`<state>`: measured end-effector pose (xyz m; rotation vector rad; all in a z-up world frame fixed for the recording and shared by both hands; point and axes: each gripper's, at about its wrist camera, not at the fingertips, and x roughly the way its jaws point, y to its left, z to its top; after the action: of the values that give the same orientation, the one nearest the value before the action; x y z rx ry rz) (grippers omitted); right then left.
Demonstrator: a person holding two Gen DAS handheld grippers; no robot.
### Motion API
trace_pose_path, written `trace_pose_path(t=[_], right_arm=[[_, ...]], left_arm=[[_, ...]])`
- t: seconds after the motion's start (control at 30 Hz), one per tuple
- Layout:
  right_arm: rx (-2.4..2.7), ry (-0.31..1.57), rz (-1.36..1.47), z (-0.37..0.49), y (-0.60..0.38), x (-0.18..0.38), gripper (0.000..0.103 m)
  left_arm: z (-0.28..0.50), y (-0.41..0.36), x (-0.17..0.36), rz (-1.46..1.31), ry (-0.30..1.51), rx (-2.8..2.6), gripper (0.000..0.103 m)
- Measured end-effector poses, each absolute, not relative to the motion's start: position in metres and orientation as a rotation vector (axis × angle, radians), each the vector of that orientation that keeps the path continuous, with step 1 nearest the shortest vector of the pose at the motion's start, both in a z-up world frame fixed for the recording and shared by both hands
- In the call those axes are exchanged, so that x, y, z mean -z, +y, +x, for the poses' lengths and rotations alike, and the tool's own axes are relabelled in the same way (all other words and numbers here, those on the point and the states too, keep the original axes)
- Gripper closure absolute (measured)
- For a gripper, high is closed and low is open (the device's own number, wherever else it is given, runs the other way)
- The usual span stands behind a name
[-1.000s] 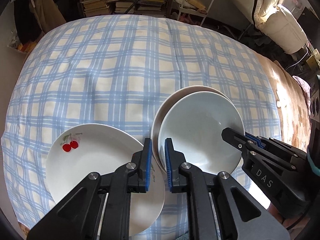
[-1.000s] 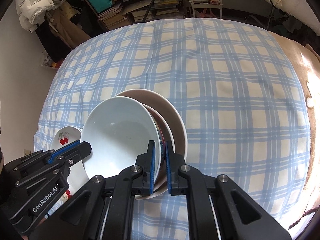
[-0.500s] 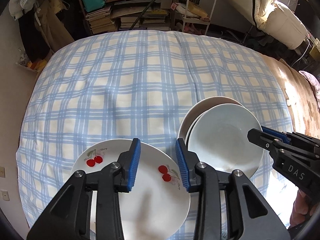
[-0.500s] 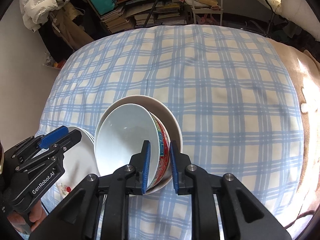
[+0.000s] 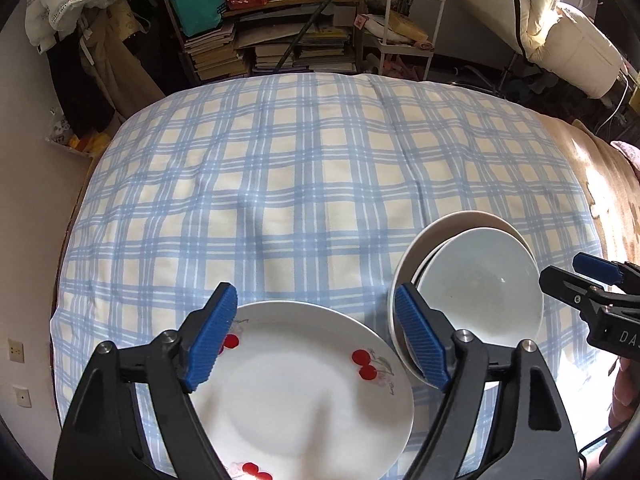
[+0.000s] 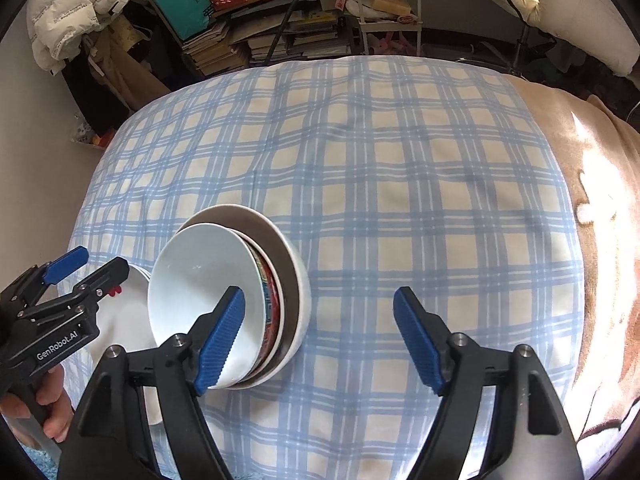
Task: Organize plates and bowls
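A white plate with red cherries [image 5: 304,376] lies flat on the blue checked cloth [image 5: 304,184], under my left gripper [image 5: 316,340]. Its jaws are opening, wide apart, with nothing pressed between them. To the right sits a nested stack of bowls: a pale white bowl [image 5: 480,280] with a red-patterned outside rests tilted inside a larger cream bowl [image 5: 452,224]. In the right wrist view my right gripper [image 6: 320,340] hovers just right of the bowl stack [image 6: 208,292]; its jaws are opening too, and its left fingertip [image 6: 220,336] overlaps the pale bowl. The cherry plate [image 6: 128,320] shows partly behind the left gripper.
The cloth covers a soft, bed-like surface with a brown blanket [image 6: 600,208] on its right side. Stacks of books [image 5: 280,52], a white cart [image 5: 400,32] and bags crowd the floor beyond the far edge. A hand [image 6: 48,412] holds the left gripper's handle.
Both grippers went from shut to wide open. The left one let go of the cherry plate, the right one let go of the pale bowl's rim, and both drew back a little.
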<state>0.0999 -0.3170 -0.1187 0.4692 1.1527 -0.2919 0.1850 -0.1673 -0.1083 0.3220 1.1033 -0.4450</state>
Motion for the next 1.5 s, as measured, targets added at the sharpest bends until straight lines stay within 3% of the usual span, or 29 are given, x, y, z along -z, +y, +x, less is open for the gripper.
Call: trace_pose_path(t=[0.1, 0.27, 1.4, 1.5], right_arm=[[0.286, 1.148, 0.468, 0.099, -0.32, 0.118, 0.006], [0.316, 1.144, 0.463, 0.096, -0.325, 0.118, 0.0], [0.42, 1.277, 0.472, 0.105, -0.334, 0.149, 0.0], [0.419, 1.276, 0.487, 0.105, -0.335, 0.15, 0.0]], left_arm=[[0.19, -0.166, 0.111, 0.31, 1.12, 0.45, 0.018], [0.198, -0.167, 0.121, 0.276, 1.172, 0.482, 0.017], [0.208, -0.168, 0.152, 0.226, 1.215, 0.503, 0.017], [0.21, -0.168, 0.153, 0.214, 1.218, 0.512, 0.023]])
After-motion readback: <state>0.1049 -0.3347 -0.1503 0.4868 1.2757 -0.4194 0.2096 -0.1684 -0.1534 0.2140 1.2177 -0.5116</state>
